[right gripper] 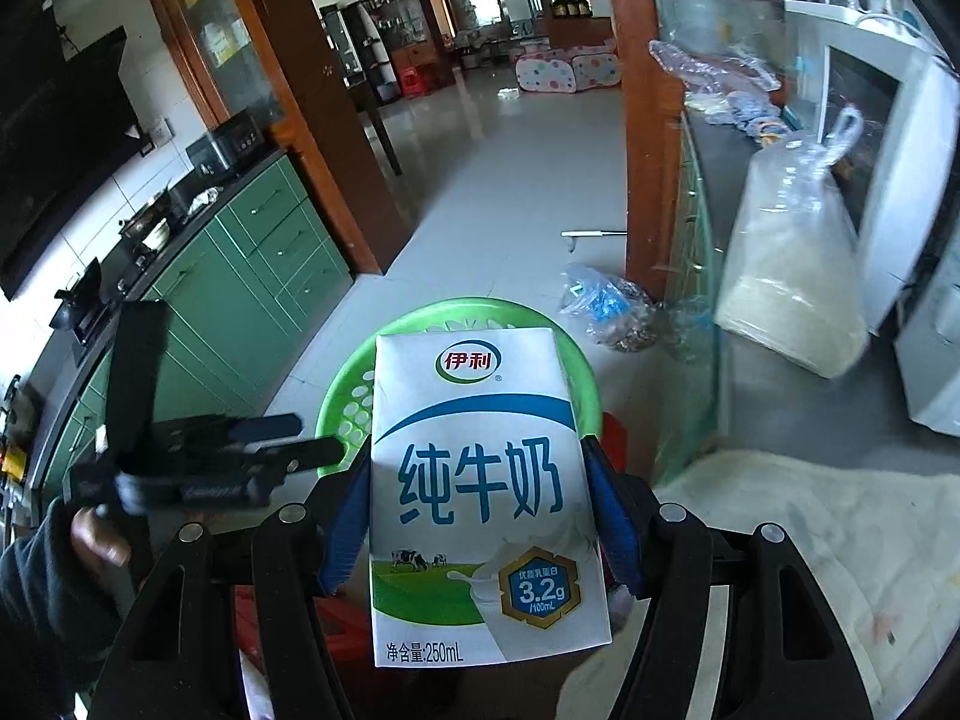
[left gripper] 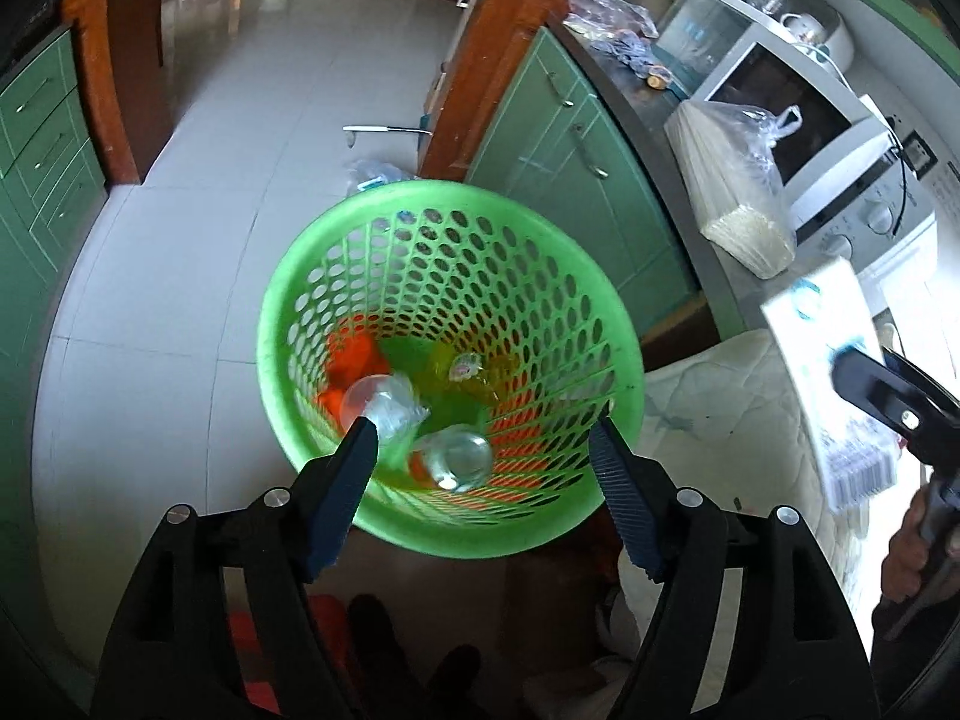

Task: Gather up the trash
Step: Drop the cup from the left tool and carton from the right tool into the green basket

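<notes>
A green perforated basket (left gripper: 276, 312) stands on the tiled floor, holding clear plastic cups (left gripper: 459, 456) and orange and yellow-green scraps. My left gripper (left gripper: 485, 426) hangs open right over it, and a crumpled clear cup (left gripper: 393, 405) lies just past its left fingertip, not pinched. In the right wrist view my right gripper (right gripper: 477, 447) is shut on a white and blue milk carton (right gripper: 480, 498), held upright in front of the basket's rim (right gripper: 342, 396). The left gripper (right gripper: 321, 437) shows at the left there. The carton (left gripper: 822, 360) also appears at the right edge of the left wrist view.
Green cabinets line both sides. On the right counter sit a bagged bundle of noodles (left gripper: 738, 192) and a white microwave (left gripper: 798, 114). A cream cloth (right gripper: 810, 540) lies near me, and a plastic bag (right gripper: 606, 306) is on the floor by the wooden post (right gripper: 648, 180).
</notes>
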A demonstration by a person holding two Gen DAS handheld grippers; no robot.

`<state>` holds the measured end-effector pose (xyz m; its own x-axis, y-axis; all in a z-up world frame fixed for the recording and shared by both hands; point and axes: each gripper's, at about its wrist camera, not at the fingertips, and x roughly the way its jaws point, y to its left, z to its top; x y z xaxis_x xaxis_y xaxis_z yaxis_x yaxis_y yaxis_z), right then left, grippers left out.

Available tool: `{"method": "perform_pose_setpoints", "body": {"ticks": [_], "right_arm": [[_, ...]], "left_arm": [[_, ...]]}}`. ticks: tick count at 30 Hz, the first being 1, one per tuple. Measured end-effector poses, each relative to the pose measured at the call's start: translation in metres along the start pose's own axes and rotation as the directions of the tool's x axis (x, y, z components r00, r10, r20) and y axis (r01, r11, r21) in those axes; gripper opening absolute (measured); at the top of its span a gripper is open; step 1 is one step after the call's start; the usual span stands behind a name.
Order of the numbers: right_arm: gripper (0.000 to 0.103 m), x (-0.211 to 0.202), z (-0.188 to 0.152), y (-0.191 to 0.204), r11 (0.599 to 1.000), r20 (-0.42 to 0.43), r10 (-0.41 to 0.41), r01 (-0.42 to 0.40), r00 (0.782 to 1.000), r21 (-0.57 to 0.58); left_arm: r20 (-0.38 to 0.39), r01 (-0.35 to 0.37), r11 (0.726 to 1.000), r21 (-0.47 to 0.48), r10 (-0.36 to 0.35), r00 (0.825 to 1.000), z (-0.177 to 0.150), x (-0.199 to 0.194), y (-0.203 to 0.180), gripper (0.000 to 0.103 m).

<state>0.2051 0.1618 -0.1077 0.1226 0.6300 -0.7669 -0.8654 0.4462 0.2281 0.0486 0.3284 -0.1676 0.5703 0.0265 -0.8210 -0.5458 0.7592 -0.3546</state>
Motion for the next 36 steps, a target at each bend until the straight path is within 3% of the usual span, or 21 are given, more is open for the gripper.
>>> {"method": "perform_pose_setpoints", "body": {"ticks": [7,9,18,27,36], "right_arm": [[0.064,0.036,0.022,0.011,1.000,0.001,0.018,-0.018,1.000,0.019],[0.070,0.037,0.024,0.012,0.999,0.011,0.021,-0.021,1.000,0.024],[0.073,0.014,0.007,0.011,1.000,0.034,0.007,-0.007,0.999,0.017],[0.075,-0.060,-0.051,-0.017,0.996,0.098,-0.063,0.056,0.993,0.075],[0.078,-0.142,-0.140,-0.082,0.940,0.100,-0.268,0.237,0.958,0.247]], "left_arm": [[0.016,0.000,1.000,-0.024,0.000,1.000,-0.004,-0.010,0.012,0.073],[0.018,0.000,1.000,-0.027,0.000,1.000,-0.005,-0.013,0.013,0.073],[0.012,0.006,1.000,-0.015,-0.006,1.000,-0.010,-0.014,0.007,0.073],[0.012,0.033,0.999,0.037,-0.033,0.999,-0.015,-0.015,-0.025,0.073],[-0.015,0.081,0.991,0.111,-0.080,0.997,-0.029,-0.010,-0.073,0.073]]}}
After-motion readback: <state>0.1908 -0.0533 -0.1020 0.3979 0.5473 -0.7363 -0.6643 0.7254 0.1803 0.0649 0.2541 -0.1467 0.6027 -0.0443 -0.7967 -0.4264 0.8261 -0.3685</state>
